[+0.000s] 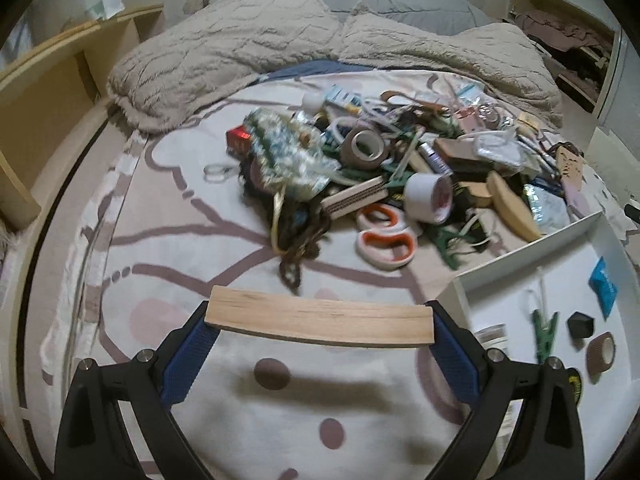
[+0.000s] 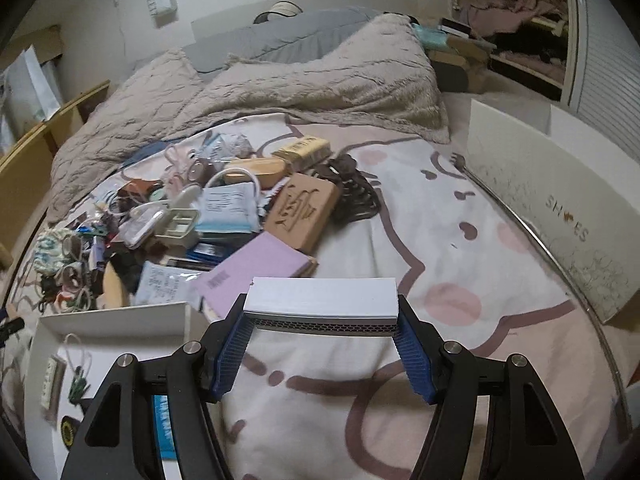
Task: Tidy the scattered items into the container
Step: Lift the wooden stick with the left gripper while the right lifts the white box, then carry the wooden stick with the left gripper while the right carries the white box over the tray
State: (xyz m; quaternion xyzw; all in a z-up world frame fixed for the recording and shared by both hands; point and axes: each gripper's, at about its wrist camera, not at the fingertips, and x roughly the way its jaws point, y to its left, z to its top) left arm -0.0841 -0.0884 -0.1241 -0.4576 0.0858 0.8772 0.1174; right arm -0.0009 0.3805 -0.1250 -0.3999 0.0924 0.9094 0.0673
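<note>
a: how far along is the tidying?

b: barely begun, i'd judge. the white open-topped container (image 1: 592,226) sits at the right edge of the left wrist view and holds only a handful of things: a green clothes peg (image 1: 545,334), a small black box (image 1: 581,325), a brown roll of tape (image 1: 601,352), a blue packet (image 1: 604,286).

a: and the rest?

b: a big heap of scattered items (image 1: 380,160) lies on the patterned bedsheet (image 1: 168,216) in the middle of that view. orange-handled scissors (image 1: 386,236), a white tape roll (image 1: 430,196), a second brown tape roll (image 1: 366,146) and much more. in the right wrist view the heap spreads across the left half, with a lilac notebook (image 2: 256,276) and a carved cork-brown block (image 2: 304,210) on its near side.

a: what are the claws doing?

b: both are loaded. the left claw (image 1: 320,322) pinches a flat pale wooden slat (image 1: 320,318) end to end between its blue pads, low in the frame, above bare sheet and left of the container. the right claw (image 2: 322,320) pinches a white rectangular box with a silver mesh edge (image 2: 320,300), just right of the container's corner (image 2: 116,316).

a: so next?

b: probably both pieces go into the container. after that nearly the whole heap remains.
</note>
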